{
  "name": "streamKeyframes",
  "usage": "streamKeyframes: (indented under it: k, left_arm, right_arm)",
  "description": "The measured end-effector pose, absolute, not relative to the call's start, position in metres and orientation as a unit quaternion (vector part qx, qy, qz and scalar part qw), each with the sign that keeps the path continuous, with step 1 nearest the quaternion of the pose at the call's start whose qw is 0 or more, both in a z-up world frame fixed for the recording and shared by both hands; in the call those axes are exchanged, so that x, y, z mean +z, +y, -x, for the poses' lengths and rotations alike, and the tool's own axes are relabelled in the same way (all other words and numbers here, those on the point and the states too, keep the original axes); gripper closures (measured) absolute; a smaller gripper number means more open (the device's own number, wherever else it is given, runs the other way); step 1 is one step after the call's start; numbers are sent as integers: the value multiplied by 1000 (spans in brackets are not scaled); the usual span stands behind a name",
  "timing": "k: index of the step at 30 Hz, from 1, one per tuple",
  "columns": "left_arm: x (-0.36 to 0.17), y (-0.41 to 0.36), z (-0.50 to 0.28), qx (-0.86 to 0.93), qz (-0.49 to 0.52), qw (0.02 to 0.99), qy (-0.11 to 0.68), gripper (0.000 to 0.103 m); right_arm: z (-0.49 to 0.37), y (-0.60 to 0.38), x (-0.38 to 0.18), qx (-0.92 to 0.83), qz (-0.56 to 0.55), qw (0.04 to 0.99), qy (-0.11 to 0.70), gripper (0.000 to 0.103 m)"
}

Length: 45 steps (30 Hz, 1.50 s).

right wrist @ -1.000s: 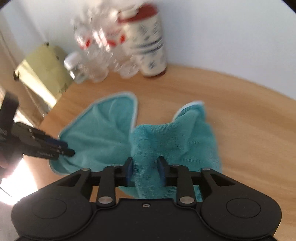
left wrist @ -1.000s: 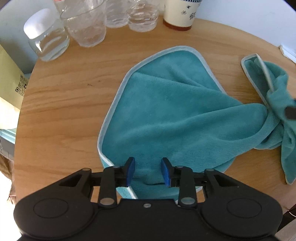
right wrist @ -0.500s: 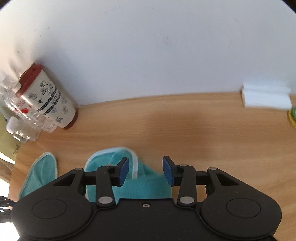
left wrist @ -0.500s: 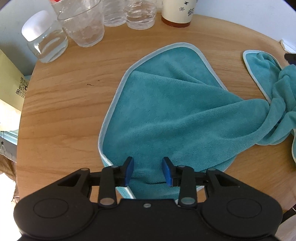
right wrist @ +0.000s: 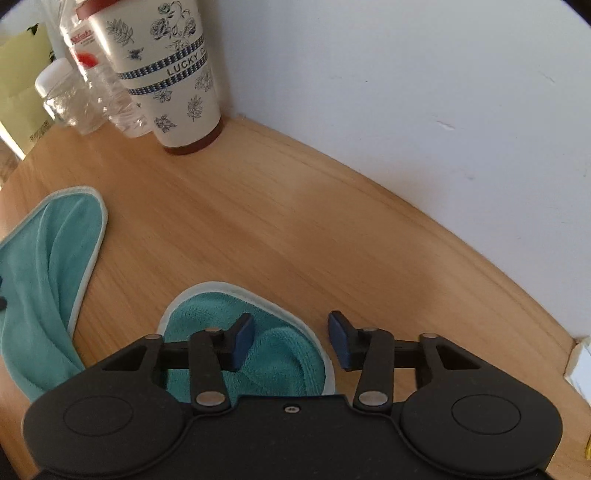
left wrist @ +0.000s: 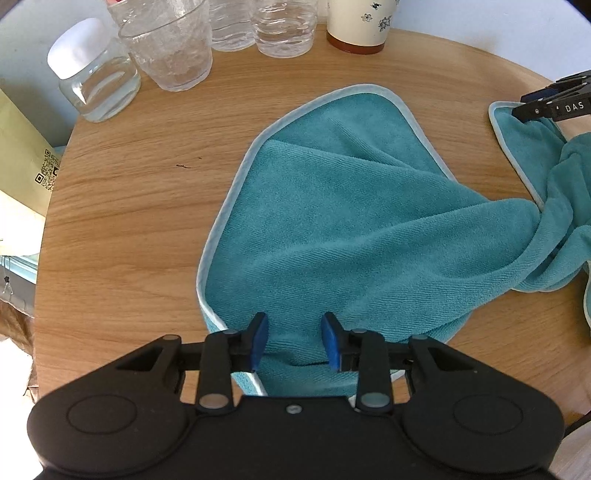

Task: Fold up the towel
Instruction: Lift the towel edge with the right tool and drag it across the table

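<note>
At the far left of the left wrist view, well left of the towel (left wrist: 332, 221), a yellow-green bag (left wrist: 22, 155) carries a QR code; its small print is too fine to read. Nearer the towel, up and to its left, a clear jar with a white lid (left wrist: 94, 85) stands next to a textured drinking glass (left wrist: 170, 48), and two clear bottles (left wrist: 258, 26) stand beyond the towel's far corner. Just right of them is a cream cup (right wrist: 166, 74) with a brown base, printed with flowers and leaves; in the right wrist view its band reads "LUCKY", with the rest of the word turned out of sight.

The teal towel, edged in pale trim, lies spread on the round wooden surface (left wrist: 129, 221), flat on its left part and twisted into a rope toward its right. The left gripper (left wrist: 294, 341) sits over the towel's near edge with its blue pads apart, cloth lying between them but not pinched.

Right of the twist, the towel bunches up, one trimmed corner lying flat. The right gripper (right wrist: 291, 341) hangs open above that corner, holding nothing; its fingers, seen from the left wrist view, bear the letters "DAS". Farther right, a white block (right wrist: 580, 365) rests by the wall.
</note>
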<state>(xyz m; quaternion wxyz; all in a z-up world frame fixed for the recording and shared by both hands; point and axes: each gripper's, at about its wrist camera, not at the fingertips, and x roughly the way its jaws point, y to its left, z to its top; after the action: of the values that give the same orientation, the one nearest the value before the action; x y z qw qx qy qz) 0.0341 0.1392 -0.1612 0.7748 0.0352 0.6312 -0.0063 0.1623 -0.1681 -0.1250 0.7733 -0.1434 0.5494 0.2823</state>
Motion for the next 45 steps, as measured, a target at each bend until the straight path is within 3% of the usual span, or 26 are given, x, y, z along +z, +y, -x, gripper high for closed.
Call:
streamKeyframes:
  k: [5, 12, 20, 29, 31, 36, 38, 45]
  left_arm:
    - [-161, 138, -32, -1, -51, 775, 630, 77]
    - [-161, 137, -27, -1, -82, 775, 627, 77]
    - [-160, 140, -24, -5, -101, 767, 633, 77]
    - [-160, 146, -22, 11, -94, 760, 643, 77]
    - [-160, 147, -23, 17, -95, 757, 646, 77]
    - [-161, 142, -25, 23, -107, 753, 649, 76]
    - [-161, 142, -24, 23, -109, 753, 648, 77]
    - [-161, 147, -26, 18, -95, 752, 652, 77]
  right_arm:
    - [-160, -192, -108, 241, 147, 793, 540, 93]
    - [-130, -285, -39, 48, 112, 862, 492, 94]
    - [-77, -350, 28, -107, 79, 876, 464, 94]
    - [-137, -342, -47, -51, -15, 881, 470, 88]
    - [-152, -335, -64, -9, -32, 885, 464, 63]
    - [-158, -335, -63, 3, 43, 885, 463, 60]
    - [-133, -351, -56, -5, 64, 885, 460, 50]
    - [-35, -385, -79, -1, 41, 859, 510, 52]
